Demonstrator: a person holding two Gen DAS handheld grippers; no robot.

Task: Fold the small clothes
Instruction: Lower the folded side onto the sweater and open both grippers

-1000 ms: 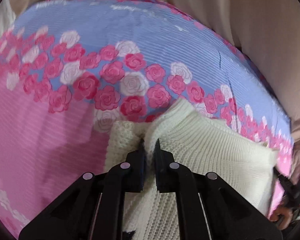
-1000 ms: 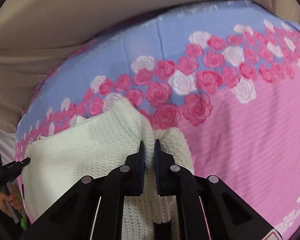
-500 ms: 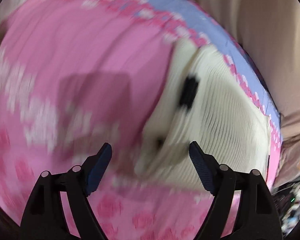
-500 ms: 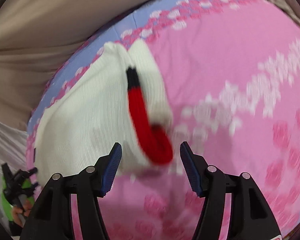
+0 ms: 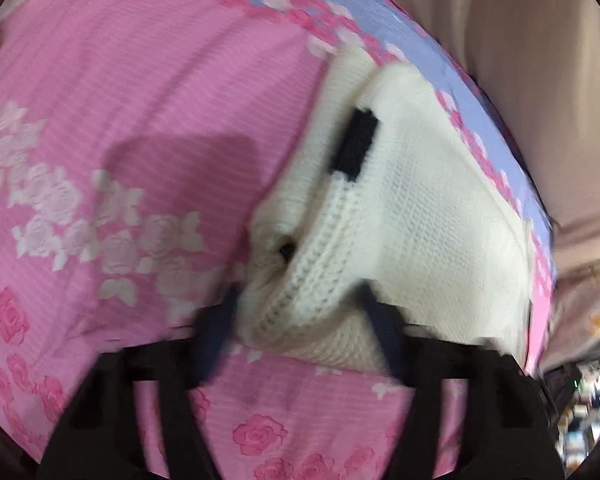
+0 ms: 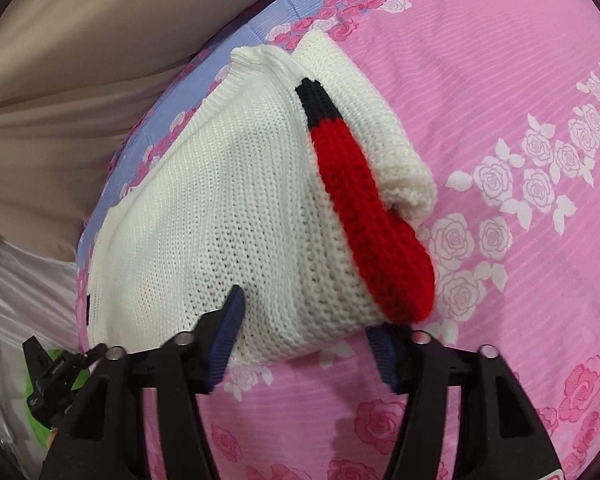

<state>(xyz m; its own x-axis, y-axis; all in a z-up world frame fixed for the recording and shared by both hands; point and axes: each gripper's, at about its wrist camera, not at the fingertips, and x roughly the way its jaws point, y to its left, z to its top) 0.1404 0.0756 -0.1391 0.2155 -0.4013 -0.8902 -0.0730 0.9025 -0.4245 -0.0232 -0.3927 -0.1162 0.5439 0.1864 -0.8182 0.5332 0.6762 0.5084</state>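
Two claws stand wide apart over the same cream knitted sweater [image 6: 220,208], and neither grips anything. The sweater lies bunched on the bed's pink rose-print sheet [image 6: 520,80], near the sheet's blue border. In the right wrist view its near hem sits between the fingers of the right claw [image 6: 304,344]; the left blue pad touches or nearly touches the knit, while the other pad is just beside the hem's corner. Ahead and to the right of that claw a red sleeve with a dark cuff [image 6: 368,192] lies along the body panel, with a cream fold rolled up beyond it.

The left claw [image 5: 300,320] is blurred by motion, so its exact contact is hard to judge, though its fingers appear spread on either side of a ribbed cream edge [image 5: 316,256]. A dark band [image 5: 358,146] shows farther ahead on the knit.

The garment looks light, soft and thick, with a loose, stretchy weave. It will likely sag and drape the moment it is lifted, and a pinch on a single layer may pull the stitches out of shape instead of carrying the whole piece. The ribbed hem and cuff edges seem the firmest places to grip, being denser and less slippery. Taking two corners of the near hem, one per claw, would probably keep the panel flat for a fold.
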